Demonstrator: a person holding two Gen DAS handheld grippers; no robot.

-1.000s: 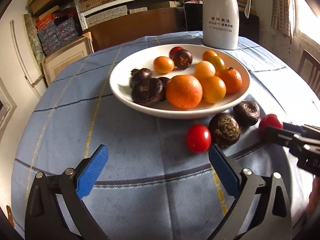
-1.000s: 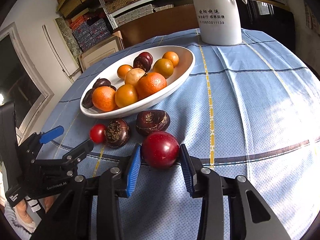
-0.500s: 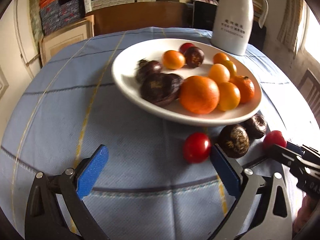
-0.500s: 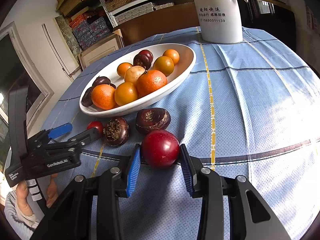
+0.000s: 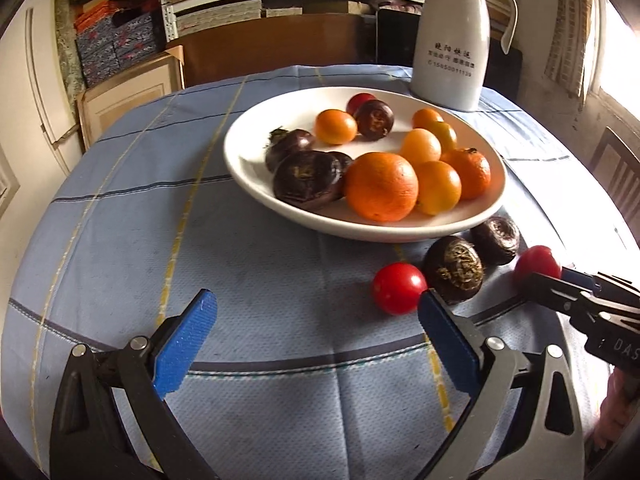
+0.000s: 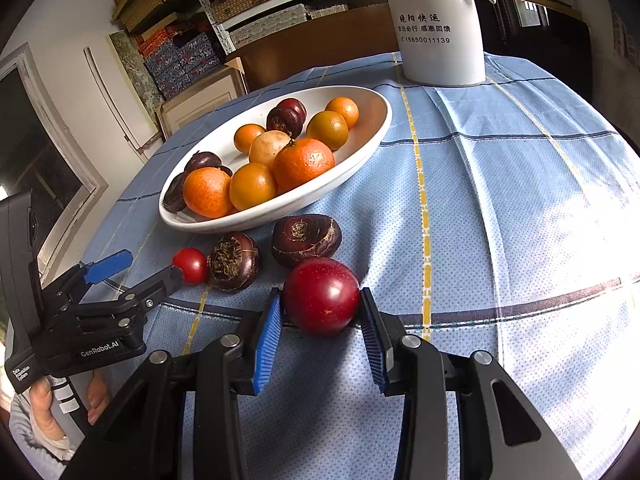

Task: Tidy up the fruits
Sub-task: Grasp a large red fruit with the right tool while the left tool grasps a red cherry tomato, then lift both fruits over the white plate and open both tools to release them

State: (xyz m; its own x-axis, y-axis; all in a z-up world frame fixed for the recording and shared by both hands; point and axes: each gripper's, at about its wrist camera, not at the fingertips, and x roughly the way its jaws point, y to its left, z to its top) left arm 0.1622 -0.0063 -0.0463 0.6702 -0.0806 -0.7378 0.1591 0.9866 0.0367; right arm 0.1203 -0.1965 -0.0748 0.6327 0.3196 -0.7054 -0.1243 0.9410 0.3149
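Note:
My right gripper [image 6: 320,300] is shut on a dark red plum [image 6: 322,296] that rests on the blue cloth. Just beyond it lie two dark water chestnuts [image 6: 306,238] [image 6: 234,260] and a small red tomato [image 6: 191,265]. A white plate [image 6: 372,120] behind them holds several oranges and dark chestnuts. In the left wrist view my left gripper [image 5: 316,340] stands open. The tomato [image 5: 398,288] lies just ahead of its right finger. The plum [image 5: 536,266] shows at the right edge, with the plate [image 5: 256,152] farther back.
A white thermos jug [image 5: 450,52] [image 6: 436,28] stands behind the plate at the table's far edge. Shelves with boxes and wooden panels fill the room behind. A hand [image 6: 44,412] holds the left gripper [image 6: 140,270] at the lower left.
The left gripper has come closer to the small tomato, so its near fingertip now sits beside it. The right gripper and the plum have stayed still.

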